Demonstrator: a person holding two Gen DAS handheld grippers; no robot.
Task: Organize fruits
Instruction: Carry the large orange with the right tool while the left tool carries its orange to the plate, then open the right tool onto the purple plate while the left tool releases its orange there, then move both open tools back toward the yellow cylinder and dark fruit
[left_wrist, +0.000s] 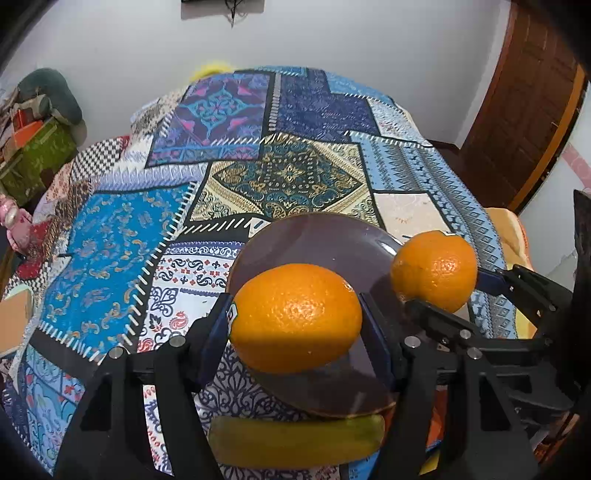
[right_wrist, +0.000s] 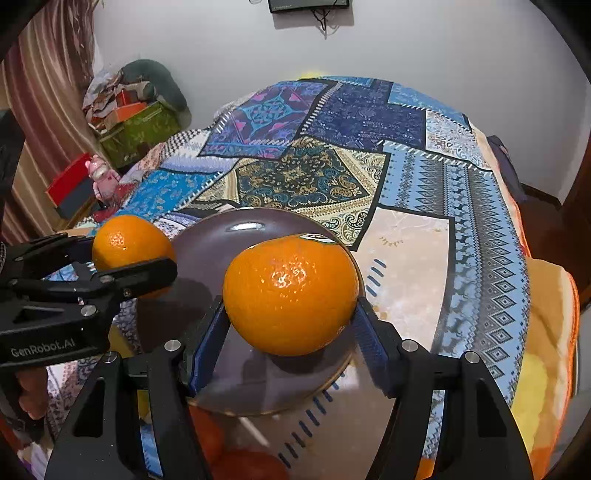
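My left gripper (left_wrist: 295, 314) is shut on an orange (left_wrist: 295, 317) and holds it above a dark purple plate (left_wrist: 325, 240) on the patchwork cloth. My right gripper (right_wrist: 290, 314) is shut on a second orange (right_wrist: 291, 293) above the same plate (right_wrist: 218, 240). In the left wrist view the right gripper's orange (left_wrist: 436, 269) hangs at the plate's right edge. In the right wrist view the left gripper's orange (right_wrist: 129, 242) hangs at the plate's left edge. A yellow-green banana (left_wrist: 295, 439) lies on the cloth just in front of the plate.
The patchwork cloth (left_wrist: 288, 173) covers the whole table. Red-orange fruits (right_wrist: 243, 461) lie at the near edge under my right gripper. A green box (right_wrist: 140, 129) with clutter and a pink toy (right_wrist: 99, 173) stand off the table's left. A wooden door (left_wrist: 517, 122) is at the right.
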